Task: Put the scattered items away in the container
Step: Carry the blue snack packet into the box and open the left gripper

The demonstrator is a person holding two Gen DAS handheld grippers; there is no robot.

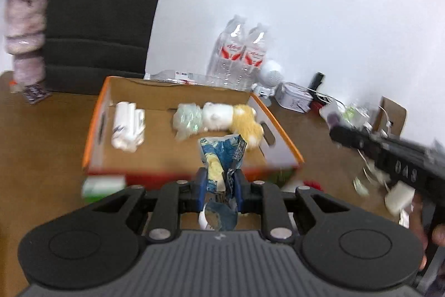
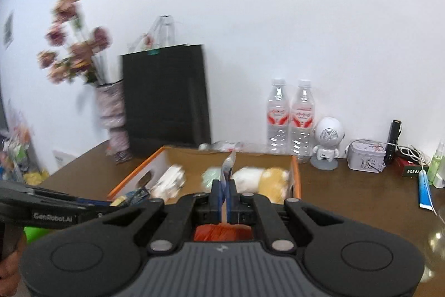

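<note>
Left wrist view, bottom centre: left gripper (image 1: 219,185) nearly closed, blue pads pinching a crumpled blue-and-yellow snack packet (image 1: 222,155) that sticks up between them, just in front of the near wall of the cardboard box (image 1: 96,124). Right wrist view, bottom centre: right gripper (image 2: 224,195) fully closed on the thin edge of a red-orange sachet (image 2: 222,231); its silvery top pokes up above the pads, the red body hangs below them. Right gripper also appears at the right edge of the left view, blurred. Box sits mid-frame on the brown table (image 1: 41,135), orange-rimmed, open on top. Inside it: a white wrapped pack (image 1: 128,127) at left, a pale green crinkled bag (image 1: 187,118) in the middle, a white-and-yellow plush toy (image 1: 233,118) at right. Green-and-white carton (image 1: 103,185) lies on the table outside the near left corner of the box. Beyond the box, against the white wall: black paper bag (image 2: 167,99), two water bottles (image 2: 290,116), small white robot figure (image 2: 328,141), vase of flowers (image 2: 75,41) at upper left.
</note>
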